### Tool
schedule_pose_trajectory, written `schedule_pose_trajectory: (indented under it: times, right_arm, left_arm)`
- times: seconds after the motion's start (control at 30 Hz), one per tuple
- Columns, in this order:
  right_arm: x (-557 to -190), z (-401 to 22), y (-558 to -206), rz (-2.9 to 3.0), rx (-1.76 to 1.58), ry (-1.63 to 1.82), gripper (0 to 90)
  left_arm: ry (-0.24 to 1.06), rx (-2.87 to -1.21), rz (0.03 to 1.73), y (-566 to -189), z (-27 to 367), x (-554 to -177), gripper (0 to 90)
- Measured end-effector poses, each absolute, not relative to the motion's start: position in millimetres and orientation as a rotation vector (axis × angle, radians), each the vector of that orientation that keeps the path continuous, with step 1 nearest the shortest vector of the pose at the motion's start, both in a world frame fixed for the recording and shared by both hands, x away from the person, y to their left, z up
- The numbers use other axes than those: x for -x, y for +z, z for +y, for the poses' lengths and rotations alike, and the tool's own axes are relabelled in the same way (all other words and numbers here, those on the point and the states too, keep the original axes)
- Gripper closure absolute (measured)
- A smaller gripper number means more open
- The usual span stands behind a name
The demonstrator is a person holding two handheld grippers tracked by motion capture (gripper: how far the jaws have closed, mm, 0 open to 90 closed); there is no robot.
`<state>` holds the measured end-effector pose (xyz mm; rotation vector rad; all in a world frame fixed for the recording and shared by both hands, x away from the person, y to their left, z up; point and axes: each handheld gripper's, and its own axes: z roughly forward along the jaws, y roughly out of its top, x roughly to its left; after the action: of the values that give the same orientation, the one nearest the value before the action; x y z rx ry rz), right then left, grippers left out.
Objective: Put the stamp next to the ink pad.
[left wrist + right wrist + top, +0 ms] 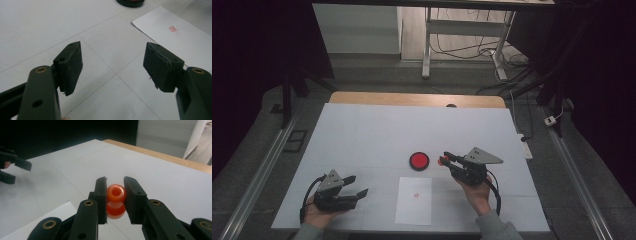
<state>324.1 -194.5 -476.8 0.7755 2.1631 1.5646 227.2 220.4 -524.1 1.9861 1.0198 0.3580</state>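
An orange-red spool-shaped stamp (pixel 115 200) sits between the jaws of my right gripper (pixel 115 182), which is shut on it. In the high view the stamp (pixel 440 161) and the right gripper (pixel 445 159) are just right of a round red ink pad (pixel 419 160) in a black case. A white sheet of paper (pixel 414 200) lies near the front edge and bears a small red stamp mark (pixel 415 195). My left gripper (pixel 357 186) rests open at the front left with nothing between its jaws. The left gripper (pixel 113 66) points toward the paper (pixel 180 37) and the ink pad (pixel 130 2).
The table (pixel 362 130) is covered in white with faint grid lines, and a wooden edge (pixel 412 98) runs along the back. Beyond it stand a desk frame (pixel 427 50) and cables on the floor. A power strip (pixel 526 147) lies at the right edge.
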Motion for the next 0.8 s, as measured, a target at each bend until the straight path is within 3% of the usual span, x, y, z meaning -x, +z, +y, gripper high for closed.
schedule_pose_trajectory:
  times: [0.8]
  right_arm:
    - [-362, -195, -480, 2.137, -0.875, 1.511, 72.1]
  left_arm:
    - [0.361, -1.984, 1.031, -525, 220, -228, 31.4]
